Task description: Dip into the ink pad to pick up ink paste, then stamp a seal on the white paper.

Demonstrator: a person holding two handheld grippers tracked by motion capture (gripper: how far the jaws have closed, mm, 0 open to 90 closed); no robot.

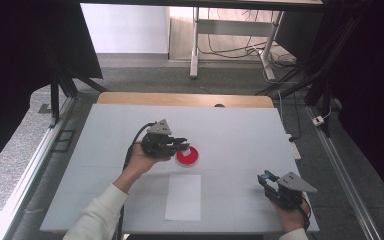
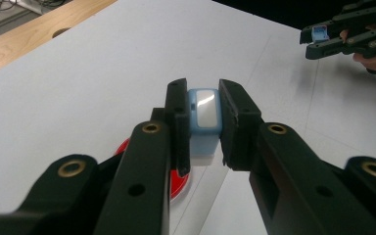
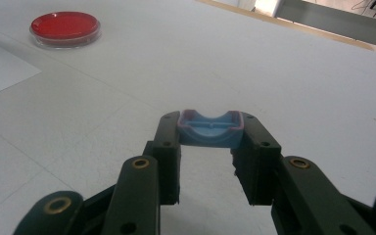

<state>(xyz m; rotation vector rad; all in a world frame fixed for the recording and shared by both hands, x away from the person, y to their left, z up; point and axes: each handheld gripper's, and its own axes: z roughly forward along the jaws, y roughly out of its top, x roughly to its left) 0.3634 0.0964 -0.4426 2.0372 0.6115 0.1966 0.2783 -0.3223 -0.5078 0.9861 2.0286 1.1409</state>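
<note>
Your left claw is clamping a small light-blue plastic box with a white top, hovering over the round red dish. Your right claw is gripping a light-blue plastic cap above the white desk.

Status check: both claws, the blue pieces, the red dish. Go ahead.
Left claw shut on blue-and-white block, above red dish. Right claw shut on blue cap, off to the side. Nothing in the way.
</note>
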